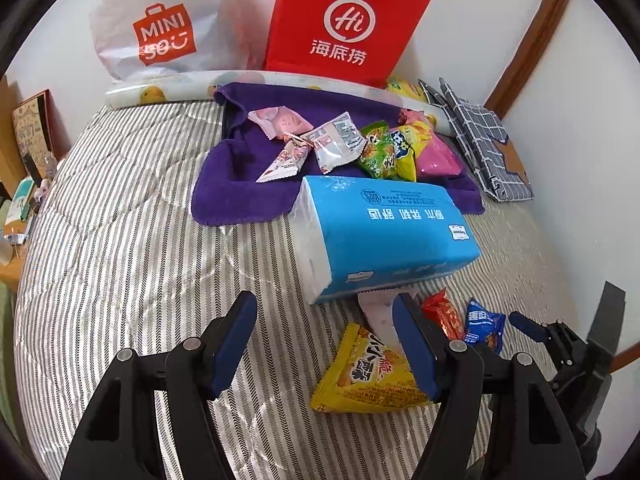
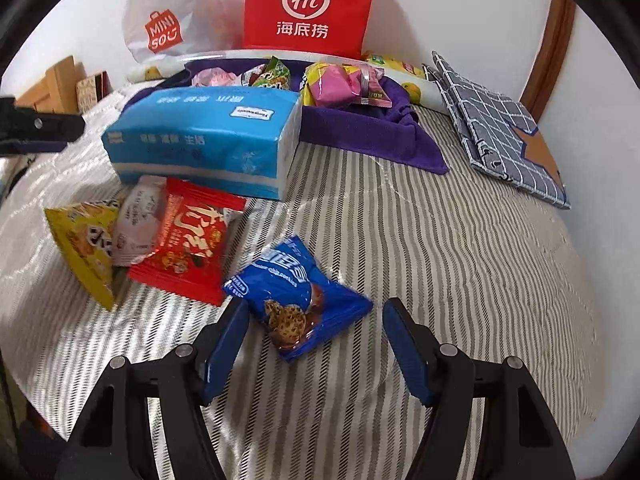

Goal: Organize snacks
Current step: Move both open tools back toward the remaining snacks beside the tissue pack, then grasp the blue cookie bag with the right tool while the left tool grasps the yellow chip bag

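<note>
A purple cloth tray [image 1: 236,196] [image 2: 360,136] at the back holds several snack packets. On the striped bedcover lie a yellow packet [image 1: 364,376] [image 2: 84,248], a white packet [image 1: 378,312] [image 2: 136,220], a red packet [image 1: 442,314] [image 2: 188,240] and a blue cookie packet [image 1: 484,326] [image 2: 296,300]. My left gripper [image 1: 324,320] is open and empty, just left of the yellow packet. My right gripper [image 2: 316,324] is open, with the blue cookie packet between its fingers but not clamped. It also shows in the left wrist view [image 1: 528,326].
A blue tissue pack [image 1: 384,236] [image 2: 208,140] lies between the tray and the loose packets. A red bag [image 1: 344,20] [image 2: 308,4] and a white Miniso bag [image 1: 160,24] [image 2: 168,20] lean on the wall. A folded checked cloth [image 1: 480,144] [image 2: 500,128] lies right.
</note>
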{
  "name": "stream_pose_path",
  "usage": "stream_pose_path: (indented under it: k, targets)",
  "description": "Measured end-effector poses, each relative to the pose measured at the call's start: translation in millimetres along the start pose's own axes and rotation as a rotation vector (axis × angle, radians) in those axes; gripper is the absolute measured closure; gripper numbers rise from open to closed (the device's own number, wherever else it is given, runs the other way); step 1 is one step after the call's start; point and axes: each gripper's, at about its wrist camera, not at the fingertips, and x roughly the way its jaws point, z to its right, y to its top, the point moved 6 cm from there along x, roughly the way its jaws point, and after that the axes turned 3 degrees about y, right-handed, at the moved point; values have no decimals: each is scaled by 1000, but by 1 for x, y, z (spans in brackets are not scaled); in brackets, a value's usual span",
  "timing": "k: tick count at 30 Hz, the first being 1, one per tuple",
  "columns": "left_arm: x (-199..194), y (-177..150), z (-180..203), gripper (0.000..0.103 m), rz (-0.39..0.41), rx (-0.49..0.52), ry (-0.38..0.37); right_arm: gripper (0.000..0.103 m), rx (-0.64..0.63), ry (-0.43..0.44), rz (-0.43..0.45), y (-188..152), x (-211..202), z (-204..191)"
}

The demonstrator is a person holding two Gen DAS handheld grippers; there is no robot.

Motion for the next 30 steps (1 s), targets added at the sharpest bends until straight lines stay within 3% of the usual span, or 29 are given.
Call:
stream_pose_path:
  k: [4, 8, 11, 21, 30]
  targets:
    - [-3, 0, -3, 33, 2, -2, -2, 35, -18, -2, 7, 3, 3, -1]
    - [-4, 0, -4, 33, 2, 1, 6, 27, -32, -18, 16, 7, 7, 0]
    - [-4, -1, -2, 33, 3, 13, 6, 27, -26, 3, 16, 7, 8, 3]
    - [-2, -5, -2, 33, -5, 16, 1, 27, 89, 148, 44, 11, -3, 8]
    - [-3, -7, -12, 33, -11, 8, 14, 26, 181, 149, 30, 26, 21, 7]
